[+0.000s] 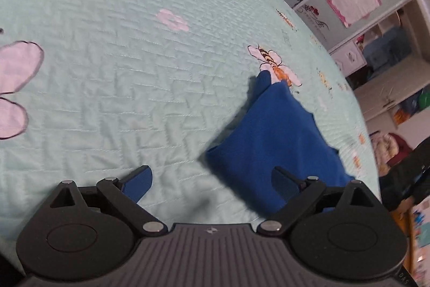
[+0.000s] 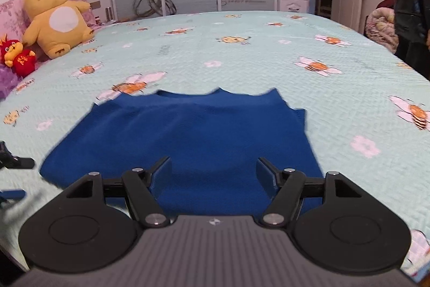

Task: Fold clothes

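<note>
we note a pale green quilted bedspread (image 2: 242,50) with bee prints across the bed. a folded blue garment (image 2: 182,136) lies flat on it, near the front edge. yellow plush toy (image 2: 55,16) sits far left. right gripper (image 2: 213,171) hovers over the garment, fingers spread, empty; left gripper (image 1: 212,182) likewise spread beside it.

Even, fairly bright indoor light fills both fisheye views, with soft shadows beside the blue garment (image 1: 271,141) on the bed (image 1: 134,71), bowed edges, and slight motion blur throughout.
</note>
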Tool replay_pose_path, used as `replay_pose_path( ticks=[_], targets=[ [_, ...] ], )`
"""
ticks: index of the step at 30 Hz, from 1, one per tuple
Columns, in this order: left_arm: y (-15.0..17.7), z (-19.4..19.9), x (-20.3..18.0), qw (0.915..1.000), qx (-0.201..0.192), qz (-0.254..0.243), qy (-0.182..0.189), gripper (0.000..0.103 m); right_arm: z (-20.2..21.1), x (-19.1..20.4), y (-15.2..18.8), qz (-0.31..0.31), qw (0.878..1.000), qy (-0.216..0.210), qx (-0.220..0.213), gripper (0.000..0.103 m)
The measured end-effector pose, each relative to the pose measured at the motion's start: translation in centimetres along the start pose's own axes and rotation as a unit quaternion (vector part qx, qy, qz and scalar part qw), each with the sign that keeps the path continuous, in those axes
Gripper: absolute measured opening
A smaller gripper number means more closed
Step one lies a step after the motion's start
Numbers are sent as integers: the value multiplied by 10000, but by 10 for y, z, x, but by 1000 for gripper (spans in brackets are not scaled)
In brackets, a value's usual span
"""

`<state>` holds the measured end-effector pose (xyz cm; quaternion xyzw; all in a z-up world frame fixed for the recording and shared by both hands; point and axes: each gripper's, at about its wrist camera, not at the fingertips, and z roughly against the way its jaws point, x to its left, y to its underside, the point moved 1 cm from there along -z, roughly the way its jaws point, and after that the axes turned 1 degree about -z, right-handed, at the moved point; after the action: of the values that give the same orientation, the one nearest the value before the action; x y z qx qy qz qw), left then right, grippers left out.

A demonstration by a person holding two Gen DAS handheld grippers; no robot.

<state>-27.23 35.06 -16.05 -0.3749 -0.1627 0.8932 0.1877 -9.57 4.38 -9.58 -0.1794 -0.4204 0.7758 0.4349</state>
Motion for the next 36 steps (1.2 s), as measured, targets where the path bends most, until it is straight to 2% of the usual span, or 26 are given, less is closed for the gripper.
replay_pose_path(
  ticks=[5, 10, 14, 17, 20, 23, 29, 31, 33, 36],
  targets=[
    [-7, -19, -14, 9998, 147, 56, 105, 99, -13, 29, -25, 32, 9998, -138, -112, 69],
    [-10, -38, -20, 9981, 256, 329, 463, 100, -18, 55, -33, 187, 9994, -290, -70, 70],
    [-6, -45, -22, 9972, 87, 395, 629, 103, -19, 68, -34, 400, 9988, -267, -42, 70],
    [-5, -45, -14, 9931, -56, 543, 1039, 103, -23, 73, -34, 503, 9986, -179, -7, 70],
    [-7, -45, -10, 9903, -74, 597, 1255, 102, -30, 80, -35, 602, 9981, -109, 72, 70],
    [-10, -47, -11, 9894, -8, 548, 1341, 102, -41, 95, -38, 700, 9972, -187, 167, 70],
    [-13, -52, -14, 9899, 158, 499, 1314, 102, -77, 133, -67, 783, 9952, -441, 386, 70],
    [-15, -53, -12, 9893, 217, 566, 1328, 102, -91, 146, -79, 740, 9941, -582, 546, 71],
    [-17, -54, -10, 9881, 283, 672, 1356, 102, -111, 159, -92, 711, 9907, -762, 869, 77],
    [-20, -55, -6, 9867, 375, 796, 1369, 101, -138, 179, -106, 731, 9856, -772, 1316, 78]
  ],
)
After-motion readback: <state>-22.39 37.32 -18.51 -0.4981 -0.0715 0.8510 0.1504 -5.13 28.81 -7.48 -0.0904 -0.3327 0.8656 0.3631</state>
